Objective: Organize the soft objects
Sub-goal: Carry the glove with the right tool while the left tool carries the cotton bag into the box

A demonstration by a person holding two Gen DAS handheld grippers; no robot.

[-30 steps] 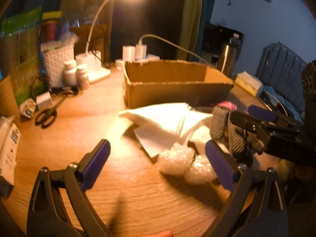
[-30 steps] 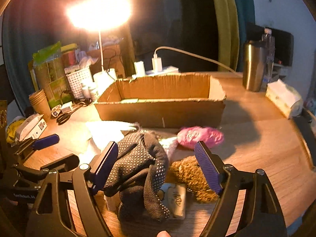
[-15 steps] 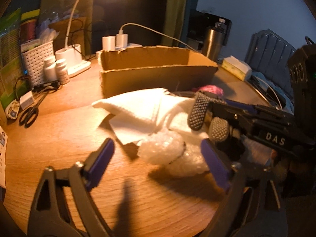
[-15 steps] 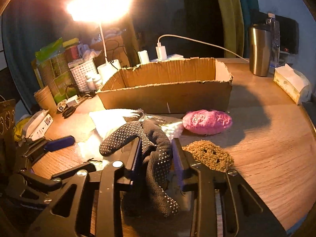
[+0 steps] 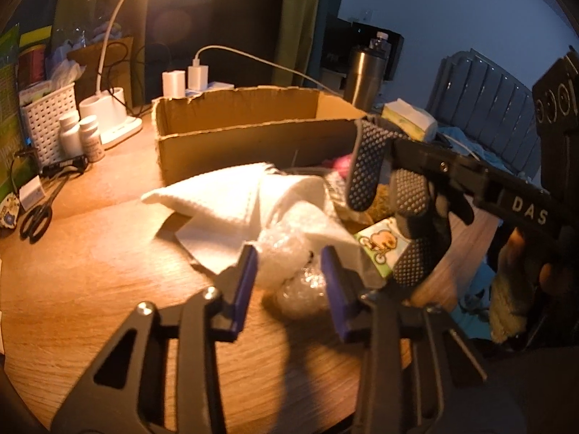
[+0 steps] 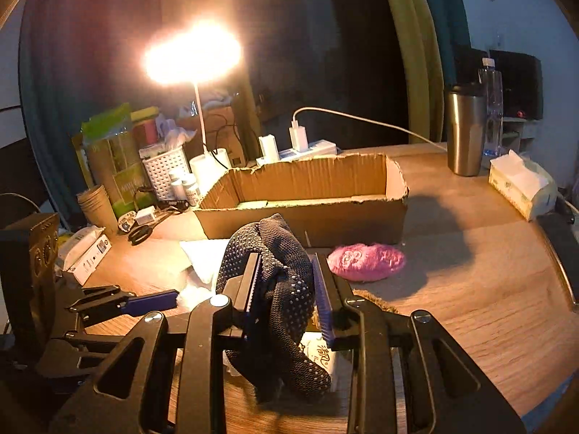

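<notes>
My right gripper (image 6: 286, 267) is shut on a dark knitted glove with white grip dots (image 6: 282, 246), which hangs from it above the wooden table (image 6: 470, 289). In the left wrist view the same glove (image 5: 365, 173) dangles at the right. My left gripper (image 5: 287, 267) has its jaws closing around a wad of clear bubble wrap (image 5: 286, 253), and both purple pads touch it. A folded white cloth (image 5: 224, 199) lies behind the wad. An open cardboard box (image 6: 325, 213) stands further back. A pink fluffy toy (image 6: 365, 260) and a brown fluffy one (image 6: 369, 298) lie before the box.
A small printed packet (image 5: 380, 246) lies under the glove. Scissors (image 5: 34, 217), two white bottles (image 5: 81, 137), a white basket (image 5: 47, 119) and a lit desk lamp (image 6: 191, 54) crowd the left. A steel tumbler (image 6: 465, 130) and a tissue pack (image 6: 521, 188) stand at the right.
The right jaws shut on the glove and lifted it off the pile. The left jaws, wide a second ago, moved in and narrowed around the bubble wrap.
</notes>
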